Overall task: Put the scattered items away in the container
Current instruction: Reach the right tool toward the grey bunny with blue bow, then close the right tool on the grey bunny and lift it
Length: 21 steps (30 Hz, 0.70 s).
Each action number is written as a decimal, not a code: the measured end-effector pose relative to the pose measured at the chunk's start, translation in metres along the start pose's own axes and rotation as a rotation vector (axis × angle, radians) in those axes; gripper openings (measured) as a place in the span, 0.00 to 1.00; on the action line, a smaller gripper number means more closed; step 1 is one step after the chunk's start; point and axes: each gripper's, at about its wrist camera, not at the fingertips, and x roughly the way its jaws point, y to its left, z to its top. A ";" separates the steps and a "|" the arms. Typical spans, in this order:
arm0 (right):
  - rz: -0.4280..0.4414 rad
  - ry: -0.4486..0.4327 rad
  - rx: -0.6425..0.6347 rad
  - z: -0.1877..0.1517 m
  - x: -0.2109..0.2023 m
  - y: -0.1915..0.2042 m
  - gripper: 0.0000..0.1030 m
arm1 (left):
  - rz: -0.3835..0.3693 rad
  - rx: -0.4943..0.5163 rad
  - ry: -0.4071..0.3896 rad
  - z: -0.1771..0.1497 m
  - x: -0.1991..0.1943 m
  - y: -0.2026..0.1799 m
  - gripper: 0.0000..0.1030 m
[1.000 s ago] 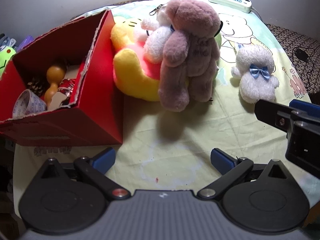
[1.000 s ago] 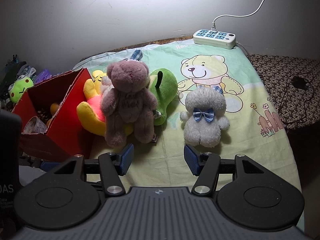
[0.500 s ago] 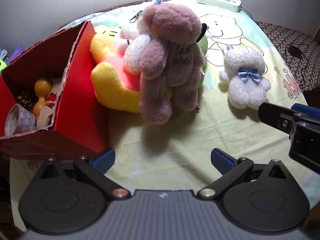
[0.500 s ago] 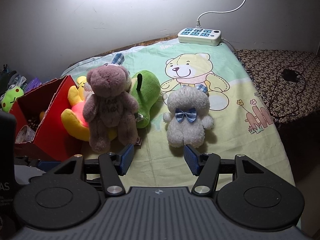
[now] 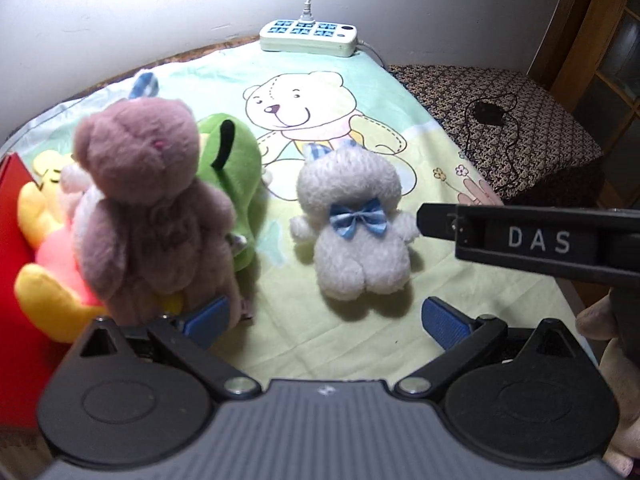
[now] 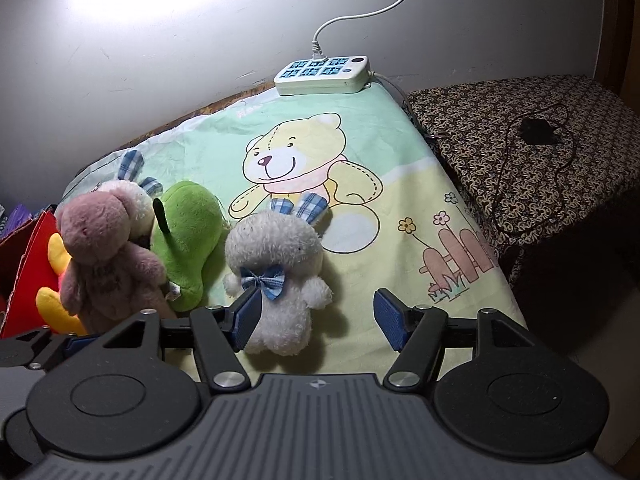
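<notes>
A white plush bunny with a blue bow point(image 5: 354, 232) point(image 6: 280, 280) lies on the bear-print cloth. My right gripper point(image 6: 318, 322) is open around its lower body. My left gripper point(image 5: 326, 320) is open and empty just in front of the bunny. A brown teddy bear point(image 5: 148, 204) point(image 6: 106, 256) leans on a yellow plush point(image 5: 44, 280) point(image 6: 54, 300) and a green plush point(image 5: 234, 176) point(image 6: 186, 240). The red cardboard box point(image 5: 12, 248) point(image 6: 24, 276) stands at the far left, mostly out of view.
A white power strip point(image 5: 308, 38) point(image 6: 322, 76) lies at the cloth's far edge by the wall. A patterned brown stool point(image 5: 500, 112) point(image 6: 532, 152) with a black cable stands to the right. The right gripper's body point(image 5: 532, 240) crosses the left wrist view.
Both grippers have swung right, away from the red box. The right gripper has closed in on the white bunny and opened wider. The toys have not moved.
</notes>
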 end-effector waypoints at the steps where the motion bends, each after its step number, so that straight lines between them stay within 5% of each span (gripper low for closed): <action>1: 0.016 0.007 0.001 0.003 0.004 -0.003 0.64 | -0.009 -0.003 -0.008 0.002 0.005 -0.001 0.99; 14: 0.165 0.114 -0.021 0.030 0.061 -0.010 0.66 | -0.017 0.107 0.020 0.017 0.060 -0.017 0.99; 21: 0.230 0.171 0.005 0.038 0.086 -0.009 0.66 | 0.047 0.195 -0.018 0.023 0.075 -0.028 0.95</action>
